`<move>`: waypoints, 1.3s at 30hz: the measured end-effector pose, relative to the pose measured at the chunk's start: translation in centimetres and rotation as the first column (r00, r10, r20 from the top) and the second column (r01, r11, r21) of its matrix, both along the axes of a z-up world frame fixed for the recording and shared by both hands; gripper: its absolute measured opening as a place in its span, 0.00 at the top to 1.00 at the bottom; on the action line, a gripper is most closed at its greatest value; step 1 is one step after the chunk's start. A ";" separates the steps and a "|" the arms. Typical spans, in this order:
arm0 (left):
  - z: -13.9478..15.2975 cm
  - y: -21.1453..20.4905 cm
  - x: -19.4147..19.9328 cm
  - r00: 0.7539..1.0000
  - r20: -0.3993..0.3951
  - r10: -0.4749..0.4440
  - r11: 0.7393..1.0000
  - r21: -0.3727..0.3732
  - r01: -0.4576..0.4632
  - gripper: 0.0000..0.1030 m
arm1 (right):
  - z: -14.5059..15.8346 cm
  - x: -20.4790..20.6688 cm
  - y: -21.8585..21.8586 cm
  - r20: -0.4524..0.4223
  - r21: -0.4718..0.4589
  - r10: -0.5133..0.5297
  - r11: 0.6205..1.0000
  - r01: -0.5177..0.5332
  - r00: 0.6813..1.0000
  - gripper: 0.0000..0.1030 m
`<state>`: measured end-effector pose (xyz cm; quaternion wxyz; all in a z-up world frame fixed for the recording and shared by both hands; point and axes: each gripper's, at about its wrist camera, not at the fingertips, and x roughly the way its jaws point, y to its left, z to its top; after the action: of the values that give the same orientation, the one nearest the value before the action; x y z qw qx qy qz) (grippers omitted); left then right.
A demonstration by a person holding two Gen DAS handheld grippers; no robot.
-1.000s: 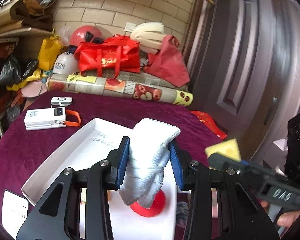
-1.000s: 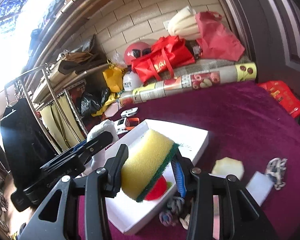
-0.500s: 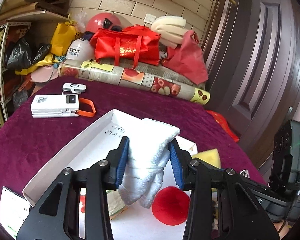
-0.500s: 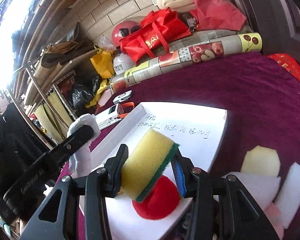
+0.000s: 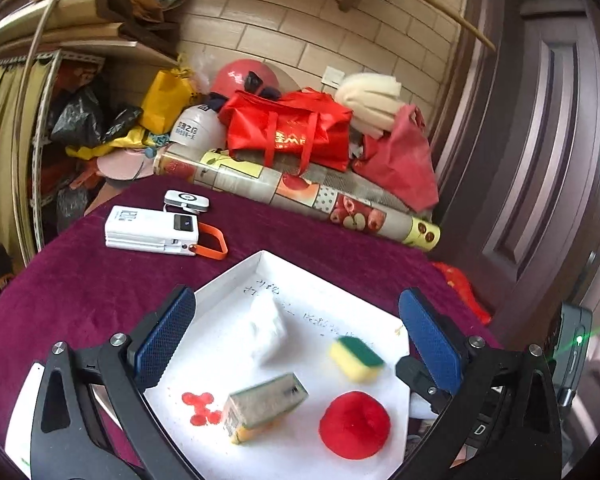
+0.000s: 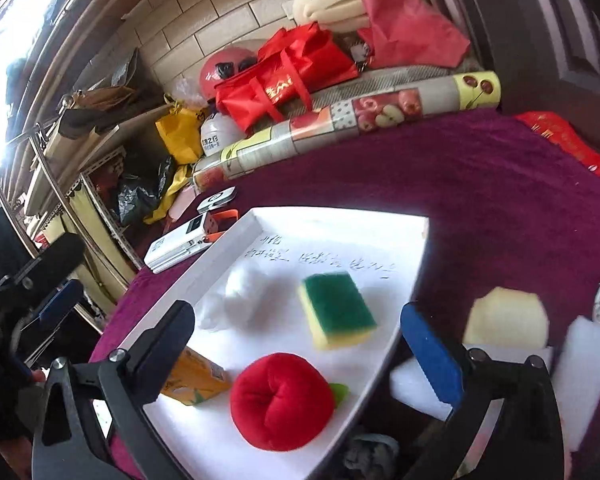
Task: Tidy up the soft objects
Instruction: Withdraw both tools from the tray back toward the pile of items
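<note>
Looking along both grippers, I see the white tray (image 5: 342, 288) on the purple cloth-covered bench (image 5: 80, 280). It holds a blurred white towel bundle (image 5: 266, 330), a yellow sponge (image 6: 334, 310) lying green scouring face up with its long axis toward the far rim, a red plush apple (image 6: 282, 394) and a small carton (image 5: 262, 404) on its side. Left gripper (image 5: 300, 340) and right gripper (image 6: 300, 344): jaws opening, fingers wide, nothing between them.
</note>
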<state>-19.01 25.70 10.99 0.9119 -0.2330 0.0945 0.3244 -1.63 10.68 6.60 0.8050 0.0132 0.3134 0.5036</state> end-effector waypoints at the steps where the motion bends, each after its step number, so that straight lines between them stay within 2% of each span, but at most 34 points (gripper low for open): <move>1: 0.1 -0.1 -0.3 1.000 0.006 0.003 1.000 -0.006 -0.003 0.00 | 0.1 -0.1 -0.4 0.005 0.006 -0.004 1.000 0.004 1.000 0.00; 10: 1.5 -2.1 -1.8 1.000 0.011 0.009 1.000 0.019 -0.010 0.00 | 1.9 -0.4 -3.7 0.034 0.079 -0.057 0.995 0.054 0.998 0.00; 15: 2.0 -2.9 -1.7 1.000 0.008 -0.030 0.999 0.017 0.030 0.00 | 4.0 -0.3 -6.8 0.071 0.157 -0.112 0.983 0.100 0.991 0.00; 20: 2.6 -4.4 -1.7 0.997 0.008 -0.073 0.995 0.062 0.073 0.00 | 5.7 -0.1 -10.3 0.107 0.232 -0.179 0.961 0.151 0.978 0.00; 26: 2.6 -6.1 -1.5 0.989 0.028 -0.145 0.983 0.114 0.141 0.00 | 6.2 0.8 -14.1 0.181 0.233 -0.261 0.948 0.216 0.948 0.00; 32: 1.4 -8.5 1.1 0.964 -0.065 -0.257 0.958 0.117 0.263 0.00 | 4.1 2.9 -16.8 0.142 0.189 -0.291 0.946 0.262 0.946 0.00; 36: -0.2 -10.4 3.5 0.941 -0.190 -0.282 0.944 0.118 0.307 0.00 | 2.3 4.1 -17.7 0.103 0.124 -0.320 0.944 0.307 0.942 0.00; 39: -1.4 -11.8 4.9 0.918 -0.259 -0.301 0.935 0.109 0.337 0.00 | 1.6 4.5 -18.4 0.074 0.114 -0.325 0.942 0.316 0.943 0.00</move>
<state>-14.10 13.94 9.55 0.9495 -0.1041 0.2153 0.2029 2.83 -7.75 8.23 0.8880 0.0812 0.2441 0.3811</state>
